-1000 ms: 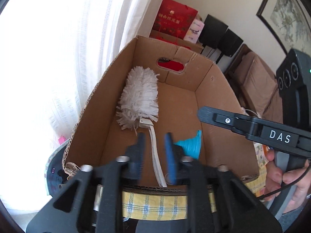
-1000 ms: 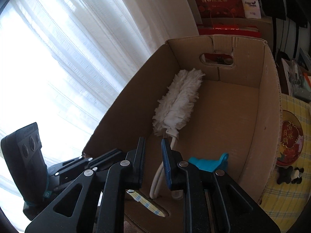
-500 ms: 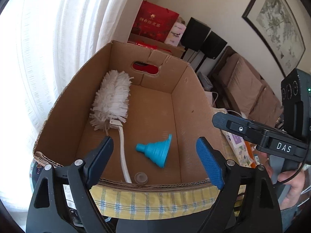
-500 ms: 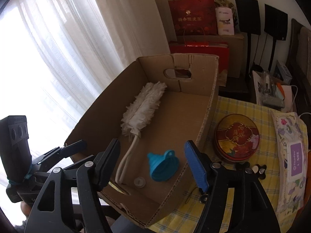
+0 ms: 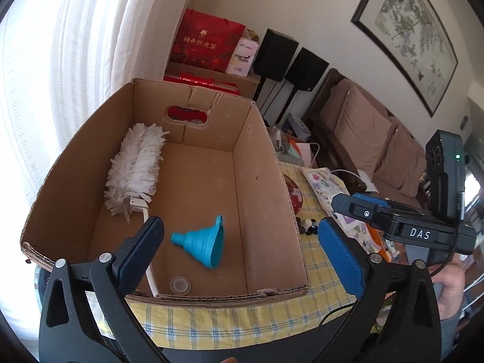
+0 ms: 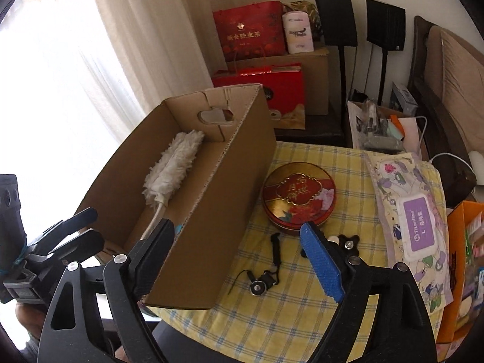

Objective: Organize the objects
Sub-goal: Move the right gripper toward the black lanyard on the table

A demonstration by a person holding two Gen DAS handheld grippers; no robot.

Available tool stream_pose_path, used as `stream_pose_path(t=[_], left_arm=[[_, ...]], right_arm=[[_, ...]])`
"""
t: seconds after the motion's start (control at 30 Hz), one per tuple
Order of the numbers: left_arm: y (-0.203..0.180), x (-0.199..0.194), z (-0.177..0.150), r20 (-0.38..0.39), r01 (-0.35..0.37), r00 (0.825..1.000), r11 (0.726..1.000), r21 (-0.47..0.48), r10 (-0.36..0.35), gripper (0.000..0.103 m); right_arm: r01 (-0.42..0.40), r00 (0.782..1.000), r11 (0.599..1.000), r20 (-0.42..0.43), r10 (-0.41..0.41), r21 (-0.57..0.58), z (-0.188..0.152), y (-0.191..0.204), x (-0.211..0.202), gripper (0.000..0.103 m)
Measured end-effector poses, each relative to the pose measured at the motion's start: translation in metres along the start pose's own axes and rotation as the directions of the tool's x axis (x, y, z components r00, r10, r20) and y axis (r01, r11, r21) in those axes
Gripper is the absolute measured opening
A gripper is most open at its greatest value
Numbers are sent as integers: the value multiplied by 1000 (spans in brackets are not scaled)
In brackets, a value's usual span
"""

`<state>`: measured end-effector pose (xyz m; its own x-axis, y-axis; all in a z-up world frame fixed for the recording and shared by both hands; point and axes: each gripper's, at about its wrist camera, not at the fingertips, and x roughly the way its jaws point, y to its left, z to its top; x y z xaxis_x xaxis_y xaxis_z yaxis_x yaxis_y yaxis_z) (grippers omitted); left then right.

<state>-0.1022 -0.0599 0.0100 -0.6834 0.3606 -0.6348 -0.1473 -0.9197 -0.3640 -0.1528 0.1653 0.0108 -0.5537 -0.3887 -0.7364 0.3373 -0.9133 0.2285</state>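
your left gripper [image 5: 239,239] and right gripper [image 6: 239,242] have just been opening; both jaws stand spread, holding nothing. in the cardboard box [image 5: 266,187], the duster [image 5: 136,166] lies at ten o'clock of the blue funnel [image 5: 202,242]. from the right wrist view the box wall hides nearly all of the funnel.

White duster [image 5: 136,166] and blue funnel [image 5: 202,242] flat inside cardboard box [image 5: 266,163]

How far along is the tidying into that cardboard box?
Done: the white duster, blue funnel and a small clear lid lie in the cardboard box. In hand: nothing; the left gripper and right gripper have just been opening, jaws wide and empty. Left: the round red tin, wipes pack and small black strap sit on the checked tablecloth.
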Motion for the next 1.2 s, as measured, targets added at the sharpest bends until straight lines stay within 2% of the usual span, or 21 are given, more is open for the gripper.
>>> stream_pose_path(t=[0.17,0.23,0.27,0.5,0.8,1.0,1.2], left_arm=[[-21,6,-3,-11,9,1000,999,45,-8,102],[-28,8,-4,-12,21,1000,998,55,-20,102],[-33,10,-5,-13,24,1000,998,62,-23,102],[-59,17,-14,-9,48,999,994,99,-47,102],[-104,23,-42,-1,34,999,972,234,-35,102],[-98,23,-48,-29,52,998,980,190,-47,102],[-90,15,-51,-22,37,999,986,160,-34,102]], right_arm=[[36,999,999,0,-36,27,-2,-23,-3,91],[51,999,998,1,-51,36,-3,-32,-5,102],[55,998,998,7,-56,41,-4,-37,-8,103],[93,995,994,12,-94,63,-15,-63,-16,103],[107,994,990,16,-109,86,-37,-88,-23,103],[96,995,994,-9,-95,54,-55,-86,-12,102],[56,998,998,-40,-54,41,-68,-75,9,96]])
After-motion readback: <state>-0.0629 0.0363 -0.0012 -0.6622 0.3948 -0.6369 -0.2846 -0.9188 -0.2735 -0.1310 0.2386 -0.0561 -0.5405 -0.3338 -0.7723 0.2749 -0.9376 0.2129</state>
